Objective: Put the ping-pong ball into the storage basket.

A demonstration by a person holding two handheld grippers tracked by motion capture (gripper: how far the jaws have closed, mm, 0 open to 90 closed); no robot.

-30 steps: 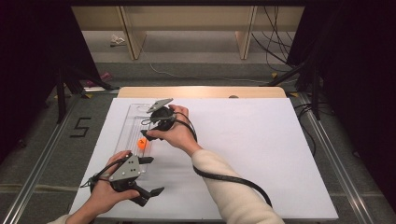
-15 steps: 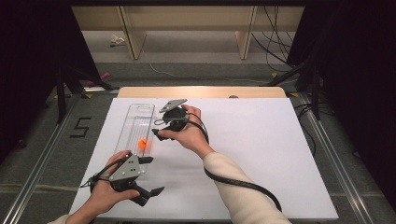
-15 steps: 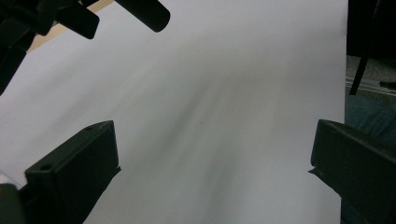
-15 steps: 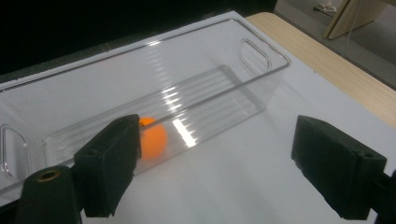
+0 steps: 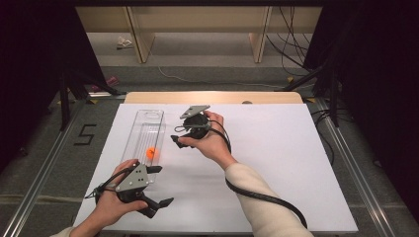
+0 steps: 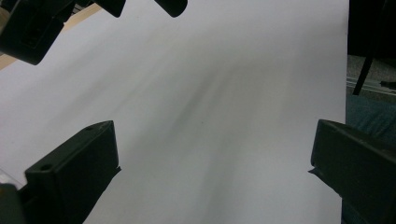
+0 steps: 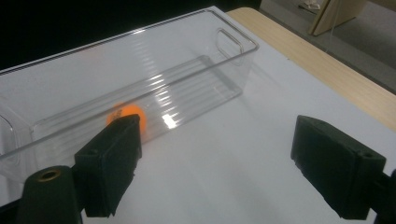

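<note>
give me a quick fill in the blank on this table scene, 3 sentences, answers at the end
1. The orange ball lies inside the clear ____.
2. The right gripper has its jaws ____ with nothing between them.
3. The left gripper hovers over the ____ table cover.

Missing words: bin; open; white

Ball (image 5: 151,153) lies in the bin (image 5: 148,118), left of the right gripper (image 5: 179,142)
</note>
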